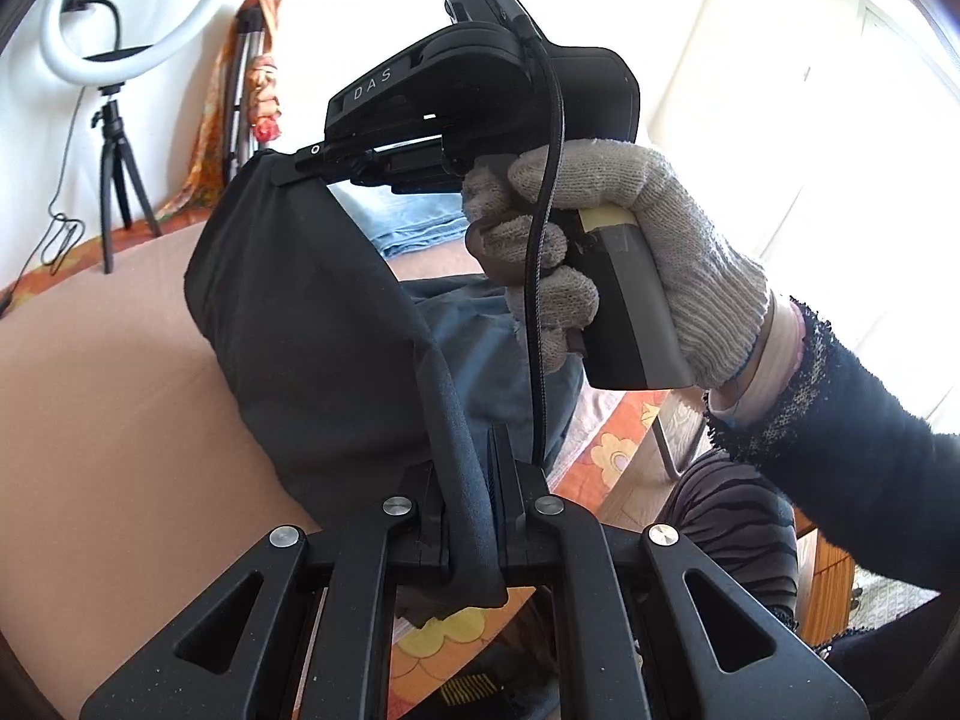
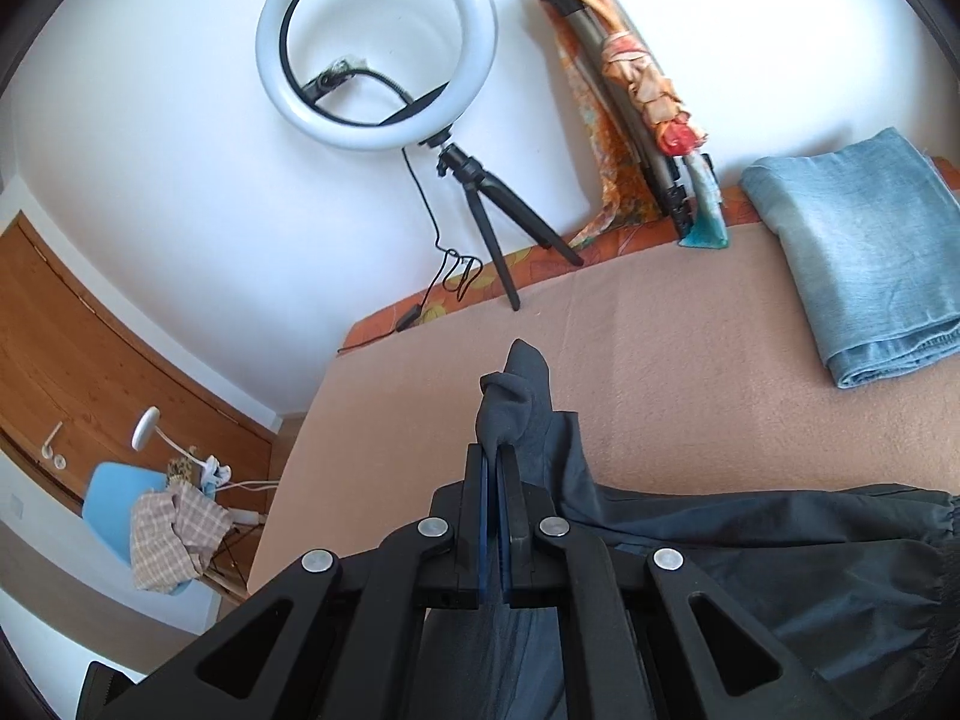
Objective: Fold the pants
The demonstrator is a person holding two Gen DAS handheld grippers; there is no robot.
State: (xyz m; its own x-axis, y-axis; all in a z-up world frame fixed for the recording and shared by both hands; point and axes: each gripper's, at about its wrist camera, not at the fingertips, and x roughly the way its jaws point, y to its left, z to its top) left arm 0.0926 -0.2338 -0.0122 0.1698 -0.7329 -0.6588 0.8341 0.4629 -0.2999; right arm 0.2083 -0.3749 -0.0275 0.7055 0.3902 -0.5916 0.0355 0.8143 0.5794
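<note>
Pants (image 2: 750, 570), dark and thin, are lifted at one edge by both claws above the tan counter (image 2: 660, 348). Nearest the left wrist view, the left claw (image 1: 474, 480) is clamped on a rolled seam. Beyond it a gloved hand (image 1: 630, 258) holds the right claw (image 2: 497, 468), pinching a bunched corner. Only the right view shows folded blue jeans (image 2: 864, 252) lying farther back, a ring light (image 2: 377, 48) behind them.
</note>
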